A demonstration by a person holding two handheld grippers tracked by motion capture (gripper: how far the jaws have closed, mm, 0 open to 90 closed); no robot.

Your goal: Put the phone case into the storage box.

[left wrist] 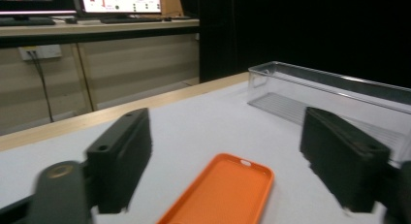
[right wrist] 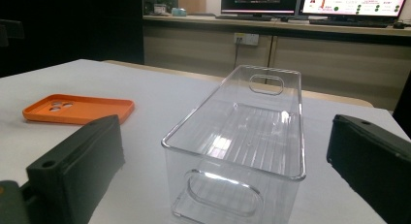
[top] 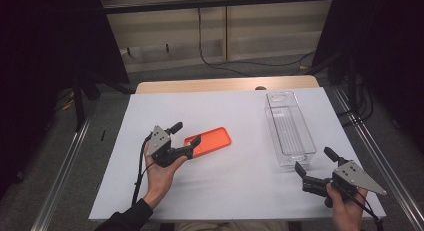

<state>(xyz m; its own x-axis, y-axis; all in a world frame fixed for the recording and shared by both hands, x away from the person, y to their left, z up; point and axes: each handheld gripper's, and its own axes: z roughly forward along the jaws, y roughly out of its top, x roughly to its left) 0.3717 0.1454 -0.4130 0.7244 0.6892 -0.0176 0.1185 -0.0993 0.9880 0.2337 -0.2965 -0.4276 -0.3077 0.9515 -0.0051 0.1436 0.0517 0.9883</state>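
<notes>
An orange phone case [top: 212, 140] lies face up on the white table cover, left of centre. My left gripper [top: 186, 134] sits at the case's left end, its jaws apart. In the left gripper view the orange case [left wrist: 223, 192] lies between the two black jaws of that gripper [left wrist: 228, 136], with a gap on each side. An empty clear plastic bin [top: 272, 128] stands lengthwise at the right. My right gripper [top: 316, 161] is held just in front of the bin's near end, open. In the right gripper view the clear bin [right wrist: 232, 173] sits ahead of my right gripper [right wrist: 226, 136], and the orange case [right wrist: 80, 109] lies at far left.
The white cover [top: 240, 186] spans the table, with a strip of wooden edge [top: 225, 85] along the far side. In the left gripper view the bin [left wrist: 329, 95] stands beyond the case to the right. Cables trail on the floor behind the table.
</notes>
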